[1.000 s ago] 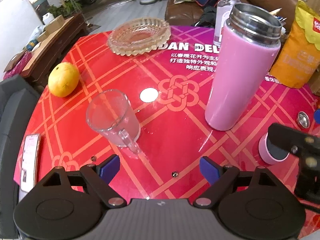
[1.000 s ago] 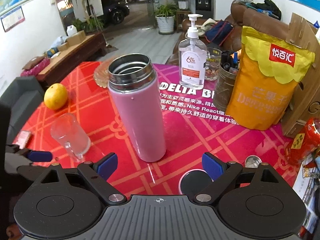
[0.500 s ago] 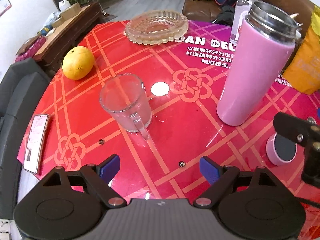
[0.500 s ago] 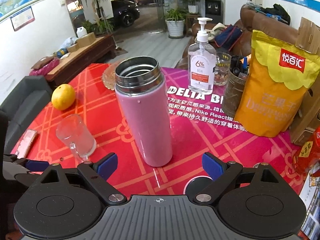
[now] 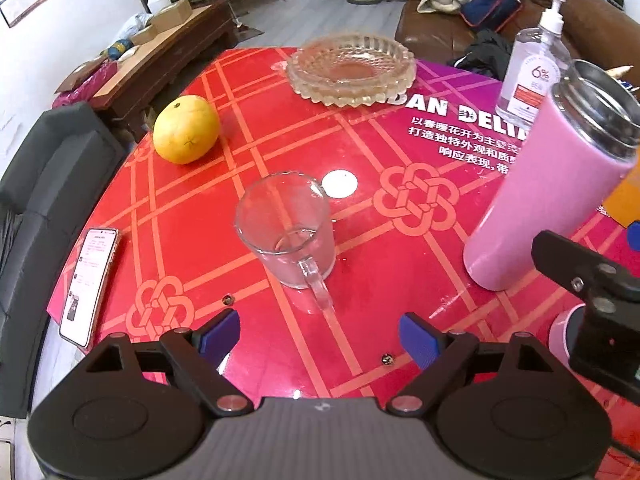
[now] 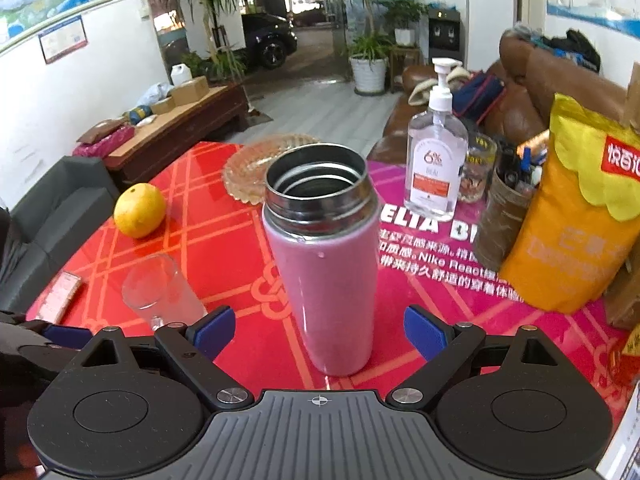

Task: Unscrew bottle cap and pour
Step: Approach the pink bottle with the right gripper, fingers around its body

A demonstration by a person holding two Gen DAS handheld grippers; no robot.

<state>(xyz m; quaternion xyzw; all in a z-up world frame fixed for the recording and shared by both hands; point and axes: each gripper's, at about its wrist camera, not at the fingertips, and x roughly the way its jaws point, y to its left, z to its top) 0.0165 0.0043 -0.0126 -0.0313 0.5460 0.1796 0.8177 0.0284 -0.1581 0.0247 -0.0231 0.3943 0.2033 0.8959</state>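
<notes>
- Both tongs have drawn back and risen since a second ago: in the left wrist view the glass mug (image 5: 289, 229) now sits farther ahead and more of the red table (image 5: 192, 216) shows, while in the right wrist view the pink bottle (image 6: 326, 264) has shifted to stand squarely ahead, centred between the blue pads.
- Left tongs (image 5: 320, 338) are released, pads spread wide with nothing between them; the mug stands upright just ahead of the gap, its handle pointing back toward them.
- Right tongs (image 6: 318, 332) are likewise released and empty; the bottle stands upright just beyond their tips, not touched by either pad.
- Unscrewing looks done: the bottle's steel mouth (image 6: 318, 176) is uncovered, inner threads showing, and a pink cap (image 5: 562, 334) lies on the table to the right of the left tongs, half hidden behind the right tool's black body.
- Pouring is harder to judge. The mug looks nearly empty; a faint ring at the bottom could be a little clear liquid or only the thick base, I cannot tell which.
- So the scene fits two stages: the cap off and the pour yet to come, or a small pour finished and the bottle set back down.
- Beyond the left tongs lie an orange (image 5: 186, 130) and a glass dish (image 5: 352, 68); a phone (image 5: 90, 280) rests to their left.
</notes>
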